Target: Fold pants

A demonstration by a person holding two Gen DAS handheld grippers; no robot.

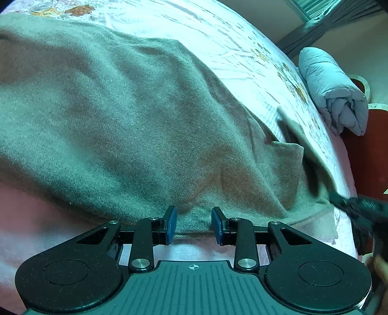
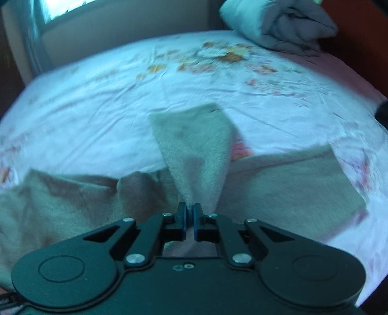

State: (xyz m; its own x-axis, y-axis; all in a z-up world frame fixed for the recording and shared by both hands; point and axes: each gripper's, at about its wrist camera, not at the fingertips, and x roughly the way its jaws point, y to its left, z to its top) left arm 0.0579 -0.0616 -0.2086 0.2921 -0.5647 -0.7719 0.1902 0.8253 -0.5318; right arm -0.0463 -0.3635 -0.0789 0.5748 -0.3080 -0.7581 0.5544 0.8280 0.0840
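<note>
Grey-beige pants [image 1: 116, 116] lie spread across the bed. My left gripper [image 1: 193, 224] is open, its blue pads either side of the pants' near edge, which lies between the jaws. My right gripper [image 2: 190, 218] is shut on the pants [image 2: 194, 150] and holds a pinched fold of the cloth lifted above the rest, which lies flat to both sides. The right gripper shows blurred at the right edge of the left wrist view [image 1: 359, 213], with a raised flap of the pants beside it.
A floral white bedsheet [image 2: 97, 101] covers the bed, with a pink edge [image 1: 36, 230] near me. A rolled pale blue quilt [image 1: 334, 92] lies at the bed's end against a red headboard [image 1: 363, 155]; it also shows in the right wrist view [image 2: 278, 21]. A window [image 2: 55, 9] is behind the bed.
</note>
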